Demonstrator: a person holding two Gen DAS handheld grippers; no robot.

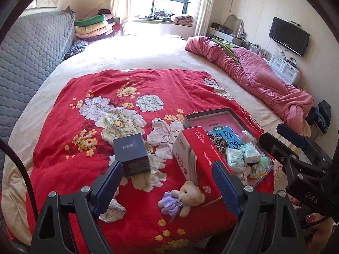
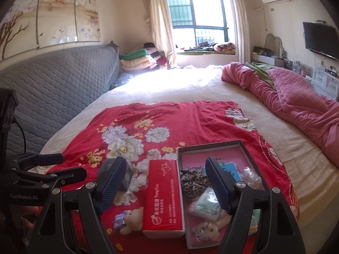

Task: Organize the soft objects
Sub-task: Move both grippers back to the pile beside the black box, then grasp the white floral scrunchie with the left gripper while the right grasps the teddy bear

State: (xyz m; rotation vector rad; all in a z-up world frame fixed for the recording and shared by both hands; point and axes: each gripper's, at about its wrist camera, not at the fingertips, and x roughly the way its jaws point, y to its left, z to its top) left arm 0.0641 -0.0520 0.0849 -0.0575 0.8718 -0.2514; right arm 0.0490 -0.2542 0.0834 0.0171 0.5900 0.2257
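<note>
A small teddy bear in a purple dress (image 1: 184, 198) (image 2: 130, 222) lies on the red floral blanket (image 1: 84, 148) (image 2: 190, 116), beside a red tissue pack (image 1: 199, 158) (image 2: 164, 196). A shallow grey box (image 1: 231, 111) (image 2: 250, 148) to the right holds a leopard scrunchie (image 1: 217, 140) (image 2: 193, 181), tissue packets (image 1: 241, 154) (image 2: 206, 206), a second small bear (image 2: 208, 228) and a book. My left gripper (image 1: 167, 182) is open just above the purple bear. My right gripper (image 2: 164, 182) is open above the tissue pack and box.
A dark blue box (image 1: 132, 155) (image 2: 114, 175) stands on the blanket left of the tissue pack. A pink quilt (image 1: 264, 78) (image 2: 296, 97) is bunched on the bed's right side. A grey padded headboard (image 1: 31, 53) (image 2: 53, 78) runs along the left.
</note>
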